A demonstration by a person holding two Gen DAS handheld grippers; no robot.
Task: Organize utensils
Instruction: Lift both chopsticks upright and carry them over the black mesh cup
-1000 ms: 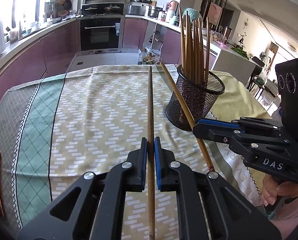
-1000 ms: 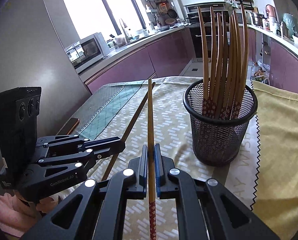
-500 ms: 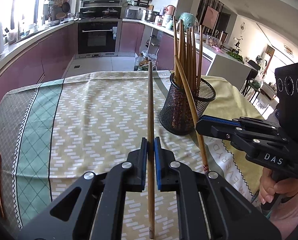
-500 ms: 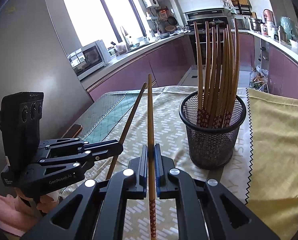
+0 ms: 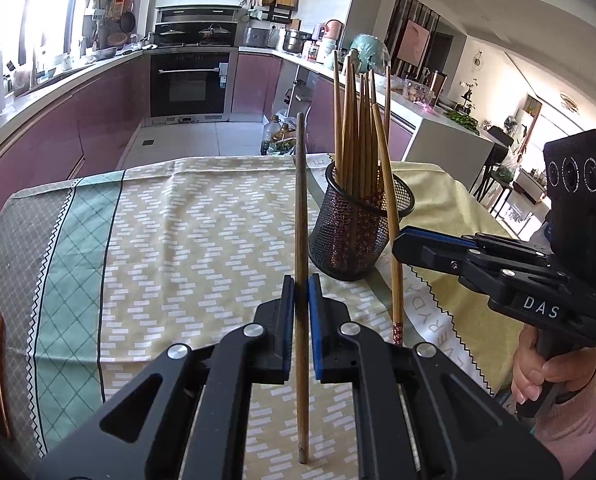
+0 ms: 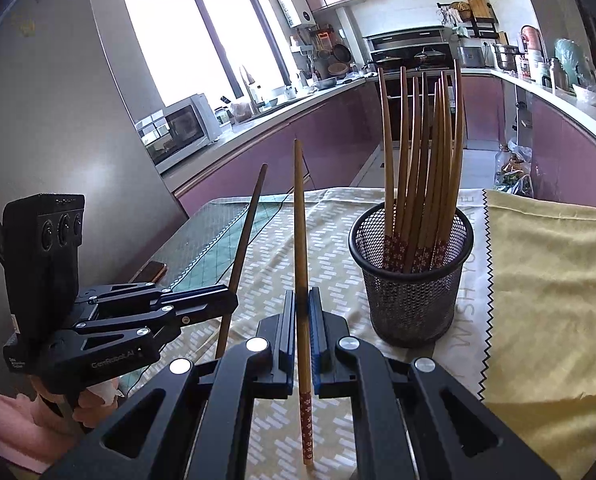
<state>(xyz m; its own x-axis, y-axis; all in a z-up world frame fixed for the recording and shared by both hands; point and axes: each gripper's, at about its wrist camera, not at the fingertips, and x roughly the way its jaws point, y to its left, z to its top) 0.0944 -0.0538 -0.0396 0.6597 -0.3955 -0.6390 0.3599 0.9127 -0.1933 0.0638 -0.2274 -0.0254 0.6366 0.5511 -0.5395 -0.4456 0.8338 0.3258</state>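
Both chopsticks raised more upright, left gripper (image 5: 301, 280), right gripper (image 6: 302, 294) clamped

Colours and patterns

Black mesh holder (image 6: 412, 280); brown chopsticks (image 6: 418, 152) with red floral ends; tan cloth (image 5: 201, 240) with white dashes, teal lattice border; plain yellow cloth (image 6: 550, 280).

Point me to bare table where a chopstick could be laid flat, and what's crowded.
Free: the patterned cloth between the green border strip and the mesh holder; also the yellow cloth on the holder's other side. Crowded: the holder itself, packed with chopsticks. A phone sits at the green-strip edge.
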